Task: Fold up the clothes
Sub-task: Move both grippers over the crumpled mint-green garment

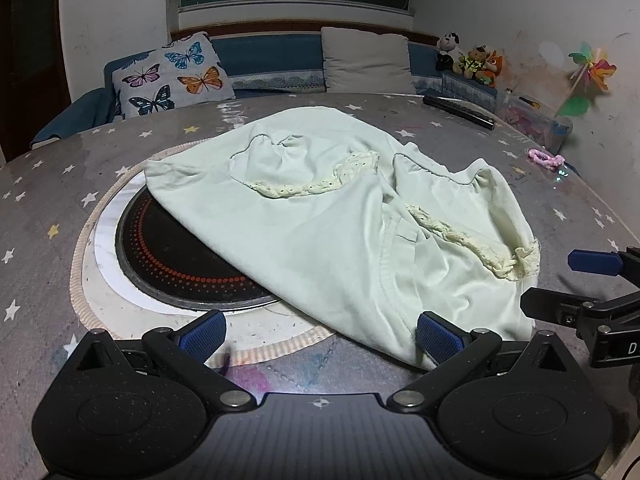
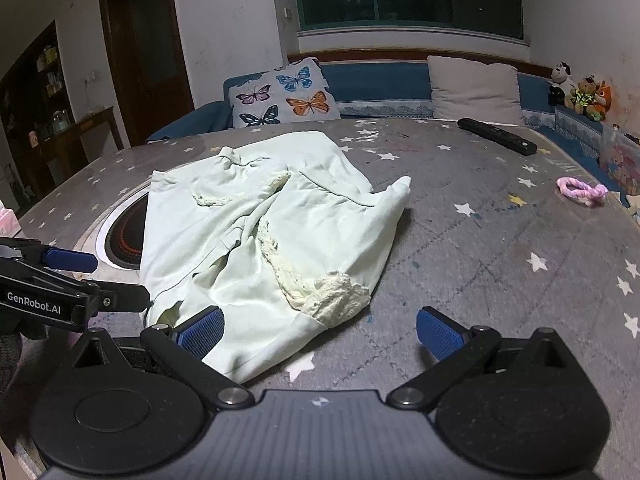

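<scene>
Holding both grippers spread wide, empty: my left gripper and right gripper flank the near hem of the pale green garment, rumpled, cream lace trim exposed, lying on the star-print table, partly over the round hotplate.

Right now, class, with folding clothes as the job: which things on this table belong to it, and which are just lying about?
Belongs to the job:
pale green garment
left gripper
right gripper

Just lying about:
remote control
pink hair tie
round cooktop
</scene>
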